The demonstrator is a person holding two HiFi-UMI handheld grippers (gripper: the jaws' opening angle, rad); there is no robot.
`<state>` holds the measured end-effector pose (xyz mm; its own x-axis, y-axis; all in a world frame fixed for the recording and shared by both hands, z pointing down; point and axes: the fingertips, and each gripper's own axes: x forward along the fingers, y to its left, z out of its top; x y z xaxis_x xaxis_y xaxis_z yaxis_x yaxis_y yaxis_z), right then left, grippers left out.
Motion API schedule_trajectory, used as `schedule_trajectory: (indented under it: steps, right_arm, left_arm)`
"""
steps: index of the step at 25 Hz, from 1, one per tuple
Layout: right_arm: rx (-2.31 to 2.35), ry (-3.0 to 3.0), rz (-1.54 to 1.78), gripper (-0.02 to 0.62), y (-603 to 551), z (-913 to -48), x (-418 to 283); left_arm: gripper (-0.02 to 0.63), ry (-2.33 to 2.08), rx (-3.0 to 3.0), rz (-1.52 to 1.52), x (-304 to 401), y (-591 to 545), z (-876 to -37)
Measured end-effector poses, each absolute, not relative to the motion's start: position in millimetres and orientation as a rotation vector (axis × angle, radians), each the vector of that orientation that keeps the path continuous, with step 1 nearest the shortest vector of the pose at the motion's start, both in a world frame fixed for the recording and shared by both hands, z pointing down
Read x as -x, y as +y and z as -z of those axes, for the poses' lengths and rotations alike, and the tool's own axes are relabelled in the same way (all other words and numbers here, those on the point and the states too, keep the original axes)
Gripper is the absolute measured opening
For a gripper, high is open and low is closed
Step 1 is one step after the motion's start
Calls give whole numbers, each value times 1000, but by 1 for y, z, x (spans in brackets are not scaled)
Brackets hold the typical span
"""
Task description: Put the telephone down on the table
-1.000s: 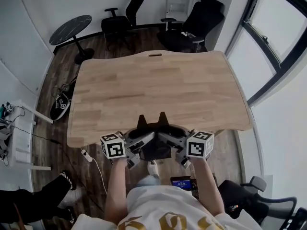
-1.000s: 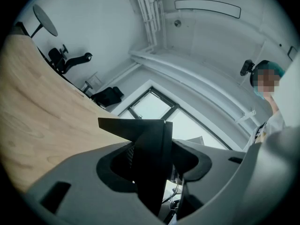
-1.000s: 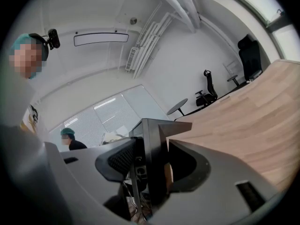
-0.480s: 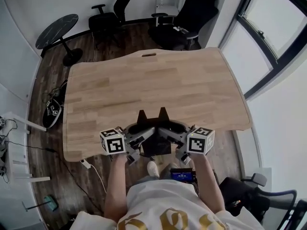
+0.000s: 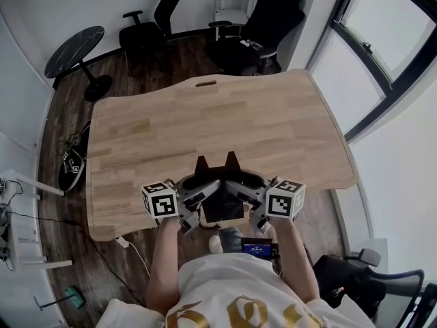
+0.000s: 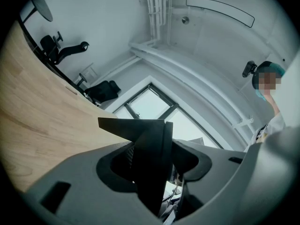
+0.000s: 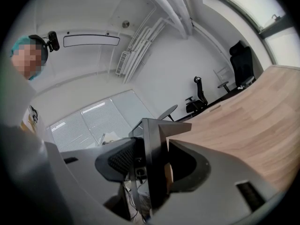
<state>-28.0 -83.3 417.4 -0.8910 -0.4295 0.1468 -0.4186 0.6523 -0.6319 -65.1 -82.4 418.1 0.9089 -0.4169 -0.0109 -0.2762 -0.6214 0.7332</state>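
The telephone (image 5: 220, 178) is a flat black piece with two pointed prongs at its far end. It hangs just above the near part of the wooden table (image 5: 205, 125). My left gripper (image 5: 207, 188) grips its left side and my right gripper (image 5: 239, 186) its right side, both shut on it. In the left gripper view the telephone (image 6: 151, 165) stands edge-on between the grey jaws. The right gripper view likewise shows the telephone (image 7: 153, 159) clamped edge-on, with the tabletop (image 7: 243, 121) stretching away at the right.
Black office chairs (image 5: 263, 29) stand beyond the table's far edge, and a round dark side table (image 5: 75, 46) at the back left. Cables (image 5: 72, 162) lie on the floor at the left. A small lit screen (image 5: 259, 249) shows below the table's near edge. Windows line the right.
Both grippers have carried the telephone forward from the table's near edge to a place over the tabletop. The grip on it looks unchanged.
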Motion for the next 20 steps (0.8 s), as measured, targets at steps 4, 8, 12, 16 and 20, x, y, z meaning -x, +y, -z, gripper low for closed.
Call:
schedule_trajectory:
  steps: [4,8,12,16,20]
  right_arm:
    - [718,2829,1086,204,-94,-421,23]
    - [713,2824,1087,204,-105,-425,24]
    - [713,2816,1129,204,-114,-438,23]
    - [710,2805,1174,204,-127,-454,20]
    - [703,2797,1223,204,-141,-469,19]
  left_arm:
    - [210,-498,-2278,220,60,-93,-420]
    - [210,-503,-2282,209,62,-104,-425]
    - [210,-501,-2256,198,60,-113,-438]
    - [210,-495,-2228,182,57,-125,-454]
    - [212,-500,-2204,169,56,-140,-468]
